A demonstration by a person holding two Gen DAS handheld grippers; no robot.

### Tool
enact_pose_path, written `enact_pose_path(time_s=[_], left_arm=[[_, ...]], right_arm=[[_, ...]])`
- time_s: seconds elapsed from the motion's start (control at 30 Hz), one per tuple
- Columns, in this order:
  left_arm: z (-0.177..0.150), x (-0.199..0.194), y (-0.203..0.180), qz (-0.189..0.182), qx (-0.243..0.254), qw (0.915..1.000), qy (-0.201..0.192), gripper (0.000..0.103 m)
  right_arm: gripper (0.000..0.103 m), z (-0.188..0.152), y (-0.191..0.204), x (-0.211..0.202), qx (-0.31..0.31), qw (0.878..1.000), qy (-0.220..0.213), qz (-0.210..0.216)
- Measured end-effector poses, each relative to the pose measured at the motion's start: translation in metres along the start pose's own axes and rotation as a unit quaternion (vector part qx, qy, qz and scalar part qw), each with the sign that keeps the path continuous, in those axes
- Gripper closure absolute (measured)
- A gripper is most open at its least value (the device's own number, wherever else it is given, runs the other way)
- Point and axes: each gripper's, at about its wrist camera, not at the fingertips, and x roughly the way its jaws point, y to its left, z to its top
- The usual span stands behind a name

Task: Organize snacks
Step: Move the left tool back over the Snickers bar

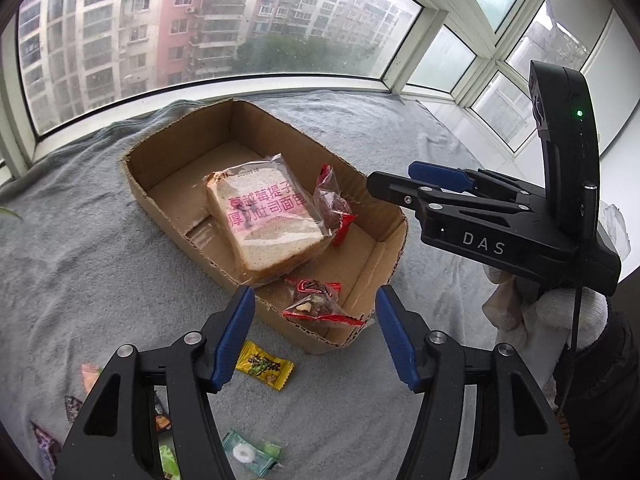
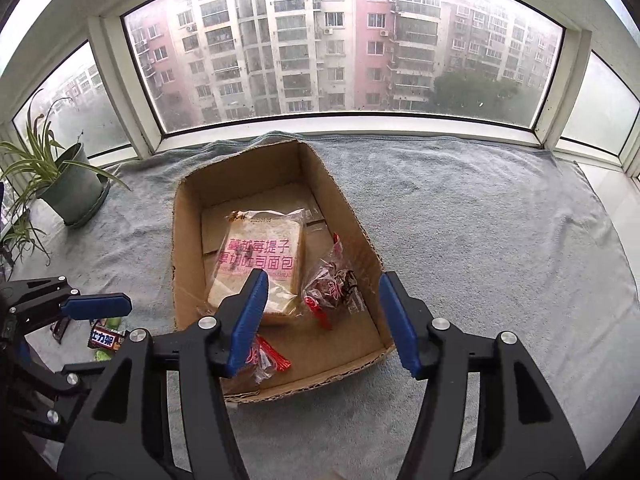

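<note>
The left tool [image 1: 315, 334] is held spread and empty above the near end of the cardboard box [image 1: 400, 236], apparently poised between picks. The right tool [image 2: 320, 316] is likewise spread wide with nothing between its blue pads, hovering over the box's near rim. Inside the box, a bagged slice of bread [image 1: 266, 220] is laid flat at the centre, likely to serve as a base, with one red-wrapped snack [image 1: 332, 208] beside it at 3 o'clock and a second red-wrapped snack [image 1: 316, 300] at 6 o'clock by the near wall. Outside the box, on the grey towel [image 1: 80, 240], loose sweets are still to be gathered: a yellow candy [image 1: 266, 365] just beyond the near wall, and a green-and-white mint [image 1: 250, 450] farther toward 6 o'clock. A potted plant [image 2: 68, 184] is kept well apart, at 9 o'clock in the right wrist view.
</note>
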Motion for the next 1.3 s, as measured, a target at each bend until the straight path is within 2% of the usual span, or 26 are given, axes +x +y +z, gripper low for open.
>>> enact_pose_path(time_s=[0.2, 0.4, 0.67, 0.83, 1.07, 1.3], left_arm=[[-0.011, -0.040, 0.028, 0.020, -0.021, 0.9992, -0.027, 0.041], [-0.033, -0.094, 0.070, 0.050, -0.056, 0.9952, -0.064, 0.041], [-0.084, -0.143, 0.122, 0.106, -0.099, 0.9858, -0.085, 0.041], [-0.121, -0.150, 0.149, 0.138, -0.126, 0.9797, -0.074, 0.041], [-0.159, -0.135, 0.175, 0.171, -0.157, 0.9715, -0.046, 0.041], [-0.181, -0.127, 0.192, 0.172, -0.175, 0.9690, -0.029, 0.041]], right_arm=[[0.043, -0.011, 0.029, -0.034, -0.018, 0.999, -0.022, 0.025], [0.043, -0.037, 0.071, -0.060, -0.044, 0.997, -0.030, 0.063], [0.043, -0.082, 0.122, -0.059, -0.068, 0.991, 0.004, 0.116], [0.043, -0.107, 0.148, -0.043, -0.089, 0.988, 0.034, 0.123], [0.043, -0.127, 0.170, -0.017, -0.118, 0.981, 0.079, 0.131], [0.043, -0.132, 0.180, 0.006, -0.134, 0.976, 0.112, 0.131]])
